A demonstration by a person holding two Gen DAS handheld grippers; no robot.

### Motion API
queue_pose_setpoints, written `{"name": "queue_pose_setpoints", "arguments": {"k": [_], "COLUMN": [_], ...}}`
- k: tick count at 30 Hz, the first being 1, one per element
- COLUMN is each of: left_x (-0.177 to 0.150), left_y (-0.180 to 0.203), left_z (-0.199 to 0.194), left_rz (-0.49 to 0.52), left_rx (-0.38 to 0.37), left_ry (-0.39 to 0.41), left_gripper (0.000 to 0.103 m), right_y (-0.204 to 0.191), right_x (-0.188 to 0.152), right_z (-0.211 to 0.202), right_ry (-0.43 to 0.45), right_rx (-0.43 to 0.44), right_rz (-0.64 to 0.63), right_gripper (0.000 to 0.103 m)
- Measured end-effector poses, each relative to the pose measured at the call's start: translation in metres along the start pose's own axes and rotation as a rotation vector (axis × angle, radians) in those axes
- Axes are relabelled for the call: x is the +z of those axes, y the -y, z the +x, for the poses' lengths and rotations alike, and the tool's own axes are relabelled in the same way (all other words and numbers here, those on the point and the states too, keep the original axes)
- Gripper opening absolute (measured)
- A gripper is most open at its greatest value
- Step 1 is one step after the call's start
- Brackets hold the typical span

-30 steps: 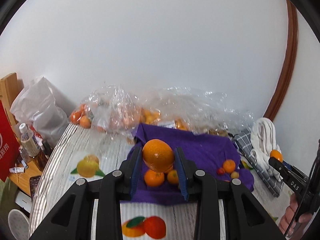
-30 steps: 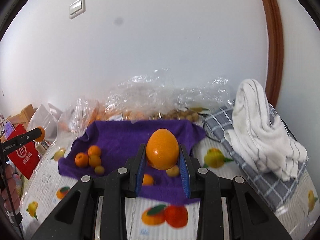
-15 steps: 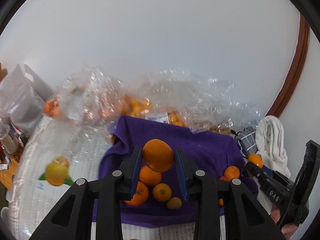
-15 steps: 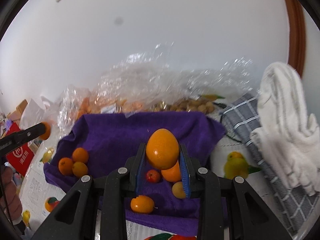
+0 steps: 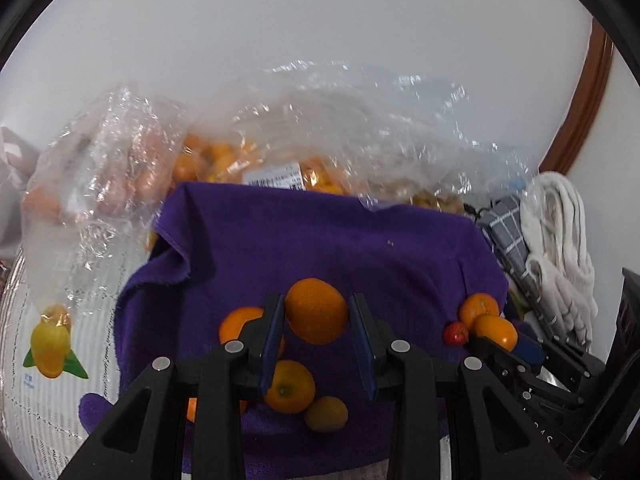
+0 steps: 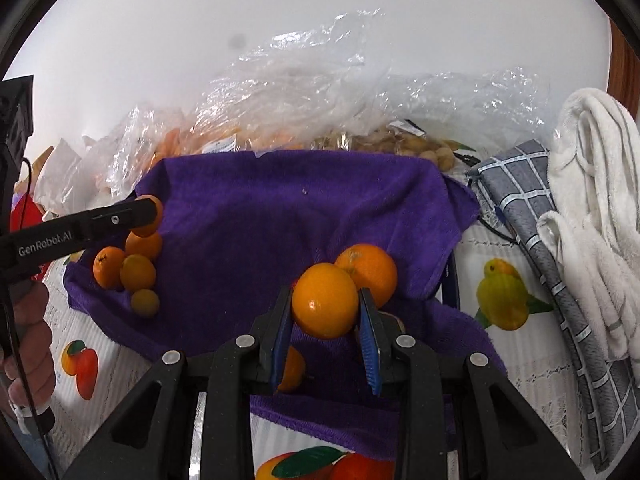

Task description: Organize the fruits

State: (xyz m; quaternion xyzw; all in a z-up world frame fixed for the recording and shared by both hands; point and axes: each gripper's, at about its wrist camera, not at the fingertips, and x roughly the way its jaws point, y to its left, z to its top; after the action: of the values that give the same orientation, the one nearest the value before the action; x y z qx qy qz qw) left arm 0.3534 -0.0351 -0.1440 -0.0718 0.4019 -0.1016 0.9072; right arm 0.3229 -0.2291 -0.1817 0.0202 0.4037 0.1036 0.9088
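Note:
A purple towel [image 5: 320,240] lies on the table, also in the right wrist view [image 6: 304,216]. My left gripper [image 5: 317,330] is shut on an orange [image 5: 317,310], held over a group of oranges [image 5: 289,386] at the towel's front left. My right gripper [image 6: 325,330] is shut on a smooth orange [image 6: 325,300], held over another orange [image 6: 368,268] at the towel's front right. The right gripper shows in the left wrist view [image 5: 504,340] beside a small red fruit [image 5: 455,334]. The left gripper shows in the right wrist view [image 6: 144,216] above the left group [image 6: 132,268].
Clear plastic bags of fruit [image 5: 304,140] lie behind the towel against the wall. A white towel [image 6: 596,216] on a grey checked cloth [image 6: 532,216] sits to the right. The tablecloth [image 5: 52,344] has printed fruit pictures.
Both grippers have moved forward and down over the purple towel, each still holding its orange. The fruit groups on the towel now appear closer.

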Motion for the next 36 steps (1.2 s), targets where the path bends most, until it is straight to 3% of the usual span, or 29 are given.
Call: {"name": "queue_pose_setpoints", "arguments": {"k": [13,17,22,24,26,33,36], "left_x": [-0.006,-0.007,-0.006,-0.004,-0.002,0.003,-0.011], "left_y": [0.006,0.007,0.011,0.013,0.016,0.043,0.051], "left_z": [0.012,0.016,0.017,0.013,0.004,-0.053,-0.088], "left_rz": [0.034,0.029,0.027,0.025,0.021,0.077,0.092], "left_rx": [0.014,0.022,0.05,0.052,0.048,0.072,0.077], "left_ry": [-0.051,-0.061,-0.082,-0.074,-0.053,0.02,0.037], "left_gripper": [0.032,0.032,0.032,0.035,0.046,0.053,0.063], "right_y": [-0.006,-0.004,-0.007,-0.006,-0.005,-0.003,-0.003], "right_x": [-0.006,-0.005,0.003,0.007,0.008,0.0,-0.007], "right_z": [0.006,0.002,-0.016,-0.026,-0.039,-0.096,-0.124], "right_ry": [-0.015,-0.008,0.041,0.048,0.05,0.023,0.023], "right_rx": [-0.009,0.007,-0.031,-0.041,-0.053,-0.103,-0.128], "right_rz": [-0.03,-0.018,-0.019,0.001,0.016,0.067,0.078], "right_gripper": [0.033,0.045,0.057,0.057,0.057,0.057,0.057]}}
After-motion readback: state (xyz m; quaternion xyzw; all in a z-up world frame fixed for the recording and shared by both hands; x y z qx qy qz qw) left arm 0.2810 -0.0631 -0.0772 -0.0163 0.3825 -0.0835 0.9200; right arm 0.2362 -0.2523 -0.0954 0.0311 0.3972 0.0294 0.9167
